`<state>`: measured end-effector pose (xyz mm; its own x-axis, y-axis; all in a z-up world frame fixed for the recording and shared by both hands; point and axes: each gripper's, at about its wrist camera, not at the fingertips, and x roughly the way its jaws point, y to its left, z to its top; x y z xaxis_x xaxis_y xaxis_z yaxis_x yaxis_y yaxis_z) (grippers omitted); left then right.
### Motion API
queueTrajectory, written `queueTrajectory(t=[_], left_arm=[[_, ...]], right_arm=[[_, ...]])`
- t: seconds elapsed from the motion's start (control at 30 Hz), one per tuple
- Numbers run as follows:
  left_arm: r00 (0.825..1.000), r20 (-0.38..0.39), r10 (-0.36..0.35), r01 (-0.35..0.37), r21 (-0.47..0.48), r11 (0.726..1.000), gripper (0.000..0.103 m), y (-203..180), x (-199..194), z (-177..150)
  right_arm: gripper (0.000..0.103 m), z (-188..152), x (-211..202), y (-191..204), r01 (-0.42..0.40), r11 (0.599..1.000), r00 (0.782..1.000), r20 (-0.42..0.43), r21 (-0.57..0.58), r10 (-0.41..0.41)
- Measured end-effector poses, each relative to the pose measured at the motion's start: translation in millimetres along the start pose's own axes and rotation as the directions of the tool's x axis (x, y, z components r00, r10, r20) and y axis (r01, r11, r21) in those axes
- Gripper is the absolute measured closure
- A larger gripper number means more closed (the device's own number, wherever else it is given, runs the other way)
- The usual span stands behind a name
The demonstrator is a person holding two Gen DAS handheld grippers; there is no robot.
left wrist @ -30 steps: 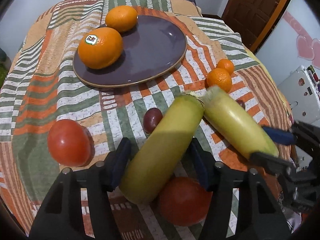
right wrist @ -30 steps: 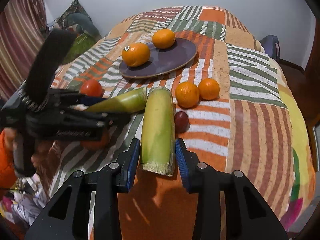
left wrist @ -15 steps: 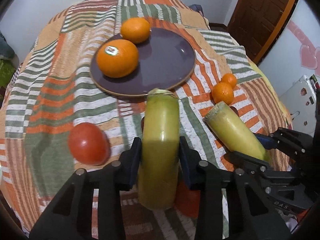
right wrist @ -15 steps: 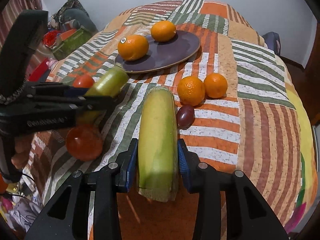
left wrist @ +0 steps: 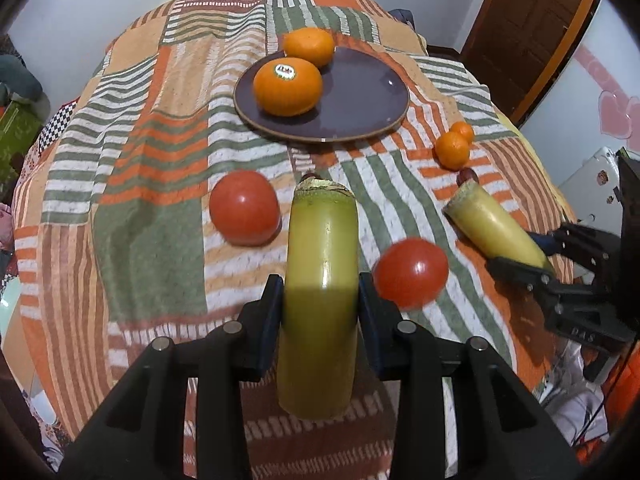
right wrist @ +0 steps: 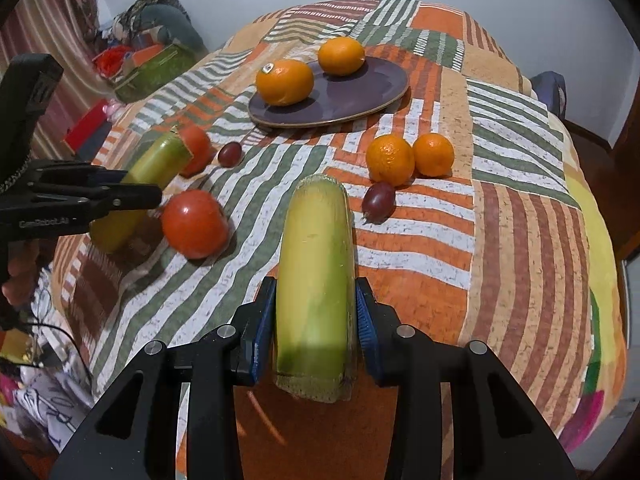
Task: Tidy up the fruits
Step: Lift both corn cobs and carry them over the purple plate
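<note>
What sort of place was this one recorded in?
Probably a bedroom at home: the fruit and plate sit on a patchwork striped bedspread that drapes over rounded edges like a bed. A wooden door, heart wall stickers and floor clutter also suggest it.

**Black grippers, blue pads**

The left gripper (left wrist: 320,312) and right gripper (right wrist: 316,322) are matte black plastic with angular arms, round silver screws and ribbed blue pads (right wrist: 365,322). Small pale lettering marks their sides. A thin black cable (right wrist: 60,336) trails below one.
</note>
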<state>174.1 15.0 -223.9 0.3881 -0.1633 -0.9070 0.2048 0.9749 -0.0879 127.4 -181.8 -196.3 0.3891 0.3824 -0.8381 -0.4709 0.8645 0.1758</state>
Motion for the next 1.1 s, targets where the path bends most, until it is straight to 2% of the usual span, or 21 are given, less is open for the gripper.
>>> queueTrajectory(t=[0.17, 0.33, 0.57, 0.87, 1.1], left_arm=[[0.999, -0.032, 0.003, -0.003, -0.016, 1.0, 0.067, 4.8, 10.9, -8.9], [0.999, -0.03, -0.019, 0.018, -0.045, 0.999, 0.067, 9.5, 16.7, -7.0], [0.999, -0.031, -0.028, 0.026, -0.046, 0.999, 0.067, 10.5, 23.3, -4.3], [0.999, 0.037, -0.02, 0.022, -0.057, 0.998, 0.067, 11.4, 6.3, 6.4], [0.992, 0.124, -0.029, 0.036, -0.055, 0.998, 0.067, 9.9, -17.9, 36.2]], right_arm=[[0.066, 10.8, 7.7, -2.2, -0.003, 1.0, 1.0, 0.007, 0.009, 0.003], [0.066, 17.4, 21.0, -0.8, 0.0, 1.0, 1.0, -0.009, 0.003, 0.0], [0.068, 17.2, 16.9, -3.2, -0.009, 1.0, 1.0, 0.024, 0.03, 0.008], [0.068, 36.5, -6.8, -0.6, -0.015, 1.0, 0.993, 0.114, 0.023, 0.012], [0.068, 65.1, -15.7, -4.1, -0.002, 1.0, 0.984, 0.178, 0.023, -0.002]])
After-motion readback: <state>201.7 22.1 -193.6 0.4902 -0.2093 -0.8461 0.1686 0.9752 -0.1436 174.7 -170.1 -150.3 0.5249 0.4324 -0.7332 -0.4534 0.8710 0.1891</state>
